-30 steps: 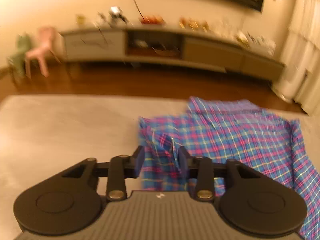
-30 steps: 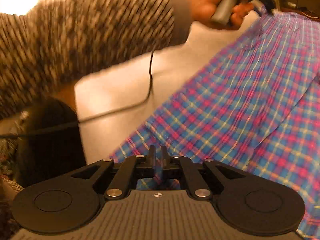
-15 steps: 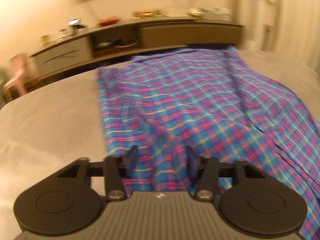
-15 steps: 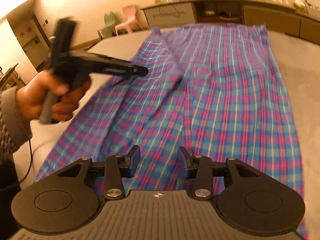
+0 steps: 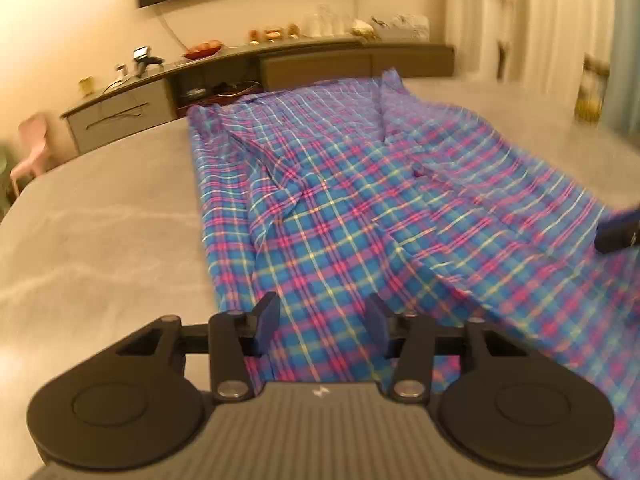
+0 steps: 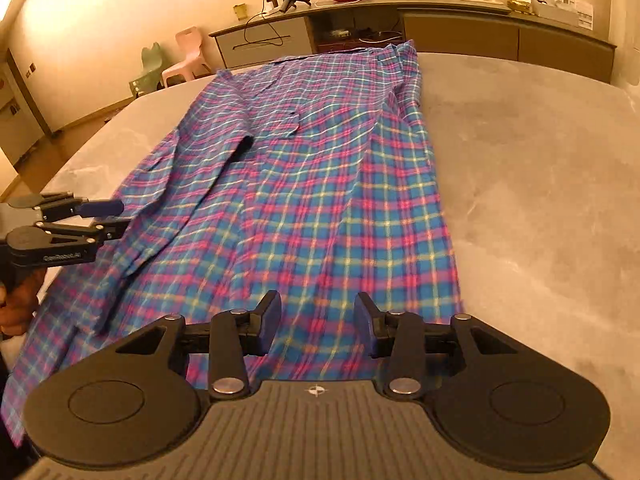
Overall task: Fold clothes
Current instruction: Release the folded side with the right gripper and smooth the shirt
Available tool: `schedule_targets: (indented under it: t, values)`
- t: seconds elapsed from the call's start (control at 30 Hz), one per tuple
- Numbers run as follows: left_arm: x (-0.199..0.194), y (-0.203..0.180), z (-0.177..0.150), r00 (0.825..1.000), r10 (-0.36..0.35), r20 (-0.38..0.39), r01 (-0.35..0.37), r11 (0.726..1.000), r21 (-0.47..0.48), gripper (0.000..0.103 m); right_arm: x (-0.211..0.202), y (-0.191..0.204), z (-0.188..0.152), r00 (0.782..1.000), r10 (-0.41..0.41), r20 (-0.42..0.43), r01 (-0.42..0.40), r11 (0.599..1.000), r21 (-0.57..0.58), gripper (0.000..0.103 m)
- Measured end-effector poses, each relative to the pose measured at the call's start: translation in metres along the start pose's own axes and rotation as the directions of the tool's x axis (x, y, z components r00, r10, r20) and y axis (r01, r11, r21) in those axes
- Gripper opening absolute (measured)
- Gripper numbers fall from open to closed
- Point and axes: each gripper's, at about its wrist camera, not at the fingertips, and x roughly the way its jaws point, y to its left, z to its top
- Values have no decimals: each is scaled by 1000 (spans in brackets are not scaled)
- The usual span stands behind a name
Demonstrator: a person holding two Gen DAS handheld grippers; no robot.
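Plaid shirt lies spread lengthwise on the grey tabletop, running straight ahead of both sets of fingers to the far edge. Blue/pink/yellow check.

Right gripper: fingers wide apart, nothing between them. Near hem of the shirt sits directly under and ahead of the gap; cannot tell if the pads touch cloth. Shirt's right edge runs just outside the right finger, bare tabletop beyond it.

Left gripper: fingers wide too, empty. Shirt fabric fills the gap and continues ahead and to the right; shirt's left edge passes just outside the left finger, bare tabletop left of that. In the right wrist view the same left gripper shows at the far left, on its side, fingers parted, tips at the shirt's left edge, a hand on the handle below it. Contact with the cloth not clear.

One sleeve is folded in over the shirt body, lying diagonally ahead-left of the right fingers, with a raised fold and dark gap at its upper end. Left wrist view shows wrinkles bunched mid-shirt, ahead of the fingers; that view is a bit blurred.

Tip of the right gripper pokes in at the right edge of the left wrist view, over the shirt.

Beyond the table: long sideboard, pink chair.
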Motion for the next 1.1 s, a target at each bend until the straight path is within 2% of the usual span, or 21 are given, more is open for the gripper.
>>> schedule_targets:
  t: [0.07, 0.17, 0.23, 0.27, 0.3, 0.37, 0.4, 0.5, 0.6, 0.7, 0.8, 0.87, 0.9, 0.93, 1.0, 1.07, 1.1]
  values:
    - [-13, -3, -12, 1000, -28, 4, 28, 1000, -8, 48, -8, -1, -11, 1000, -10, 7, 10, 1000, 2, 44]
    - [-20, -10, -26, 1000, 3, -20, -3, 999, 35, 52, -10, 1, -19, 1000, -16, 1, 16, 1000, -4, 45]
    - [-39, -6, -28, 1000, -5, -17, 5, 1000, -8, 49, -13, -2, -21, 1000, -8, -13, 9, 1000, 12, 45]
    - [-51, -2, -28, 1000, -16, -11, 16, 999, -43, 51, -22, -4, -23, 1000, -11, -14, 12, 1000, 29, 49]
    - [-63, 1, -30, 1000, -24, -4, 23, 997, -76, 57, -34, -6, -27, 1000, -21, -2, 21, 999, 45, 53]
    - [-93, 6, -43, 1000, -5, 9, 6, 992, -126, 65, -49, -12, -34, 999, -31, 12, 30, 997, 72, 82]
    - [-105, 8, -52, 1000, 4, -2, -4, 988, -152, 69, -59, -13, -39, 999, -40, 9, 39, 996, 74, 86]
    - [-132, 14, -79, 998, 20, -65, -34, 973, -228, 70, -75, -7, -49, 998, -53, -36, 54, 998, 25, 87]
    - [-147, 14, -100, 992, 32, -120, -64, 961, -270, 70, -77, 3, -58, 991, -100, -89, 94, 994, -62, 88]
    - [-156, 14, -115, 988, -9, -156, -42, 944, -326, 70, -72, 1, -63, 983, -132, -124, 124, 990, -70, 88]
    - [-151, 10, -120, 984, -57, -171, -9, 933, -360, 76, -64, -2, -63, 975, -160, -152, 151, 986, -66, 88]
    - [-149, 3, -119, 984, -73, -165, 9, 933, -360, 73, -59, -1, -67, 968, -175, -177, 163, 983, -84, 88]
    - [-147, 0, -118, 983, -91, -160, 27, 931, -365, 68, -56, 2, -68, 966, -176, -187, 159, 982, -104, 87]
    - [-145, -3, -116, 982, -105, -156, 41, 930, -366, 56, -54, 6, -70, 964, -175, -200, 151, 980, -130, 84]
    - [-142, -8, -115, 983, -101, -152, 45, 941, -336, 48, -54, 14, -73, 966, -176, -191, 144, 975, -172, 74]
    - [-140, -14, -114, 984, -98, -147, 49, 951, -306, 33, -56, 17, -73, 970, -162, -179, 129, 975, -182, 52]
    - [-139, -17, -113, 985, -96, -145, 50, 955, -291, 14, -58, 18, -73, 972, -158, -172, 126, 975, -185, 45]
